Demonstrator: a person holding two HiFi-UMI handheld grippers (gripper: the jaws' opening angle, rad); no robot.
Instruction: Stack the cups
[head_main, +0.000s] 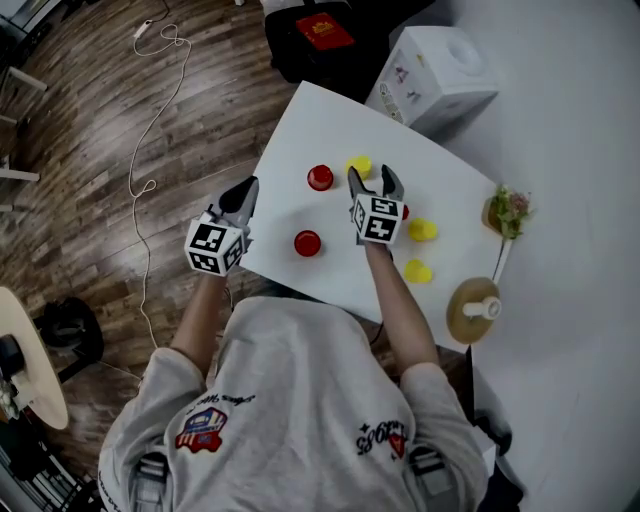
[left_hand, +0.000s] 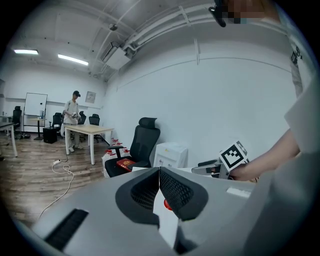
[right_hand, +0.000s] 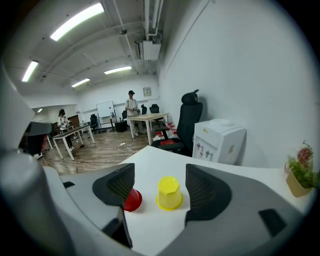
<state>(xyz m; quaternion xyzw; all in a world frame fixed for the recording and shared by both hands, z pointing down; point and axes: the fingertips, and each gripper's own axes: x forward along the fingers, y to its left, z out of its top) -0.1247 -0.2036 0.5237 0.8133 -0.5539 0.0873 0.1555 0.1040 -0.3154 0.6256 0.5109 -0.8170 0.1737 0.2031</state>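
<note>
Five cups stand apart on the white counter (head_main: 300, 130), none stacked, all rim-down as far as the views show. Three are yellow: one at the far side (head_main: 359, 165), and two to the right, one nearer the middle (head_main: 422, 230) and one closer to the person (head_main: 417, 271). Two are red: one far (head_main: 320, 178), just left of the far yellow cup, and one near (head_main: 307, 243). A sliver of red (head_main: 404, 211) also shows at the edge of the right tongs' marker cube; I cannot tell what it is.

The right tongs (head_main: 374, 185) are held over the middle of the counter, released, jaws wide apart and grasping nothing. In the right gripper view the far yellow cup (right_hand: 169, 193) stands beyond the gap between them, and the far red cup (right_hand: 133, 200) is partly hidden behind the left jaw.

The left tongs (head_main: 245, 195) are held at the counter's left edge, clenched: their jaws meet with nothing between them.

One white water dispenser (head_main: 440, 75) stands past the far right corner, and one small potted plant (head_main: 508, 212) sits at the right.
</note>
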